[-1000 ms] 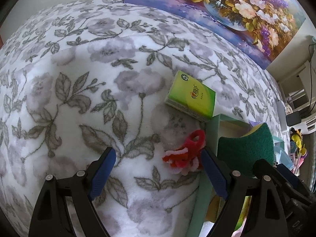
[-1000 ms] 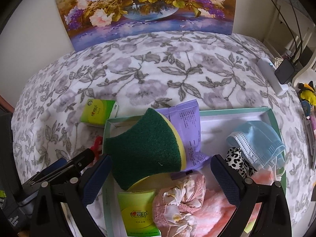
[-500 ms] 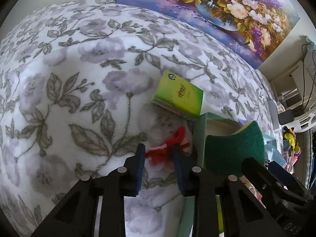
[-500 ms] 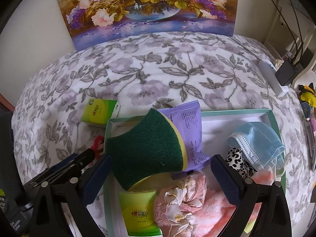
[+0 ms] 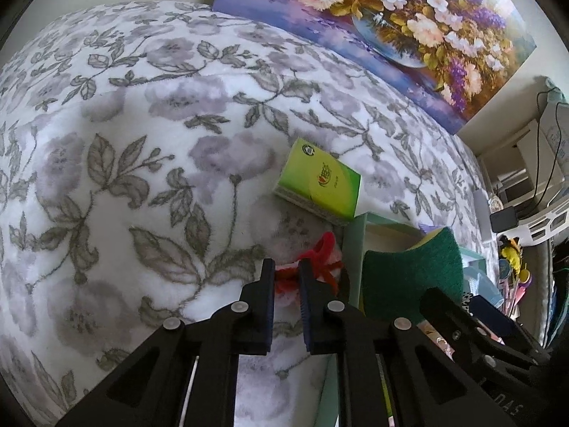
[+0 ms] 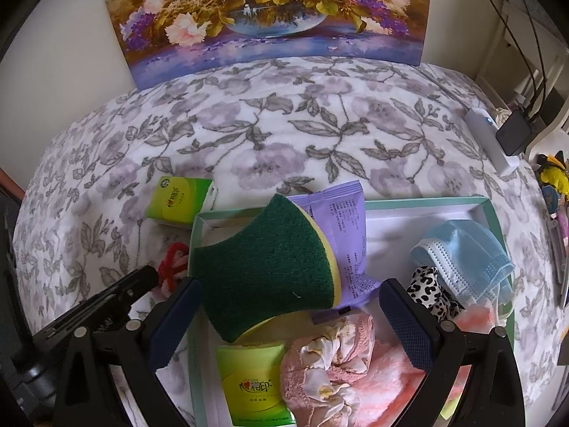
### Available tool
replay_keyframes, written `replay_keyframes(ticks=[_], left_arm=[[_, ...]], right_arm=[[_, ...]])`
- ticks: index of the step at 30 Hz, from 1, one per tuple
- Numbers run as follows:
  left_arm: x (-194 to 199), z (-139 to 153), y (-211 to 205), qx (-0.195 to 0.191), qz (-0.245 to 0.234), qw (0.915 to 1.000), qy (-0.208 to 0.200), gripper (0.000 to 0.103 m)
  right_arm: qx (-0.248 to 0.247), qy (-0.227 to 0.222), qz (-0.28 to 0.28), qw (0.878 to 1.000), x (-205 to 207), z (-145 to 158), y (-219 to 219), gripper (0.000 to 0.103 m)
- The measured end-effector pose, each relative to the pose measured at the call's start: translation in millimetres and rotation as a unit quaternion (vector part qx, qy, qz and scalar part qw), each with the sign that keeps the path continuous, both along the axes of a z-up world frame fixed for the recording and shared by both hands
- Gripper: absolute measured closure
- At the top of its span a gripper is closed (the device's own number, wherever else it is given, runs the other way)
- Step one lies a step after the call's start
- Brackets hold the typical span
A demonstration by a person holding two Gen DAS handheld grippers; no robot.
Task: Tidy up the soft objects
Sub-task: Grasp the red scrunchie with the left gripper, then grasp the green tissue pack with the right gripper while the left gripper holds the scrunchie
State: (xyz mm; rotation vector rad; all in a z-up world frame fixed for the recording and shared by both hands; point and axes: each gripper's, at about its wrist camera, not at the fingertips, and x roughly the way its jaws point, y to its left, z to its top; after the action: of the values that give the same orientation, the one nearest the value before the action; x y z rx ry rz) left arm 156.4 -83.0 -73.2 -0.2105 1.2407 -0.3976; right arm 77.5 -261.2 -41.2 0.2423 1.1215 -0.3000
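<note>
My left gripper (image 5: 286, 277) is shut on a red and white fuzzy pipe-cleaner piece (image 5: 322, 259) lying on the floral blanket, just left of the mint-green tray (image 5: 354, 235); it also shows in the right wrist view (image 6: 172, 263). A green tissue pack (image 5: 320, 181) lies beyond it on the blanket. My right gripper (image 6: 284, 320) is open above the tray (image 6: 426, 203), which holds a green and yellow sponge (image 6: 263, 270), a purple packet (image 6: 345, 227), a blue face mask (image 6: 466, 252), a leopard-print piece (image 6: 428, 291), pink cloth (image 6: 341, 366) and another tissue pack (image 6: 252, 388).
A flower painting (image 6: 270, 10) leans on the wall behind the blanket. A white device (image 6: 490, 138), a black adapter with cables (image 6: 515, 131) and small toys (image 6: 551, 178) sit at the right edge.
My left gripper has closed from wide open onto the red and white pipe-cleaner piece. The right gripper has stayed open over the tray.
</note>
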Motion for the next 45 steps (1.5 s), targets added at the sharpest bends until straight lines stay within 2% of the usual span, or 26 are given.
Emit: replay_keyframes(ticks=[6,16,25,29,34,38,44,45], left_arm=[[3,5,13,-0.013,0.023,0.9996,0.004,0.090],[16,11,47,-0.012,0.085,0.9963,-0.004,0.090],[31,19,84,0.010,0.154,0.9874,-0.031,0.090],[39,17,92,0.012,0.169,0.9849,-0.033,0.090],[46,17,93,0.015,0.174,0.9839,-0.037,0.090],[49,15,91,0.017,0.173,0.9842,-0.036,0.090],[51,5,89,0.013,0.172,0.9849,-0.019,0.090],[51,5,89,0.012,0.171,0.9850,-0.017,0.090]], right_arm=[[-0.003,-0.004,0.001,1.000,0,2,1,0.001],[0.000,-0.049,0.031,0.998,14,22,17,0.001],[0.020,-0.039,0.065,0.997,64,6,44,0.002],[0.044,-0.033,0.081,0.995,85,-5,51,0.002],[0.044,-0.015,0.088,0.995,103,-20,60,0.002],[0.042,-0.003,0.090,0.995,114,-30,64,0.011],[0.038,0.012,0.089,0.995,122,-41,66,0.033],[0.035,0.014,0.089,0.995,122,-43,66,0.033]])
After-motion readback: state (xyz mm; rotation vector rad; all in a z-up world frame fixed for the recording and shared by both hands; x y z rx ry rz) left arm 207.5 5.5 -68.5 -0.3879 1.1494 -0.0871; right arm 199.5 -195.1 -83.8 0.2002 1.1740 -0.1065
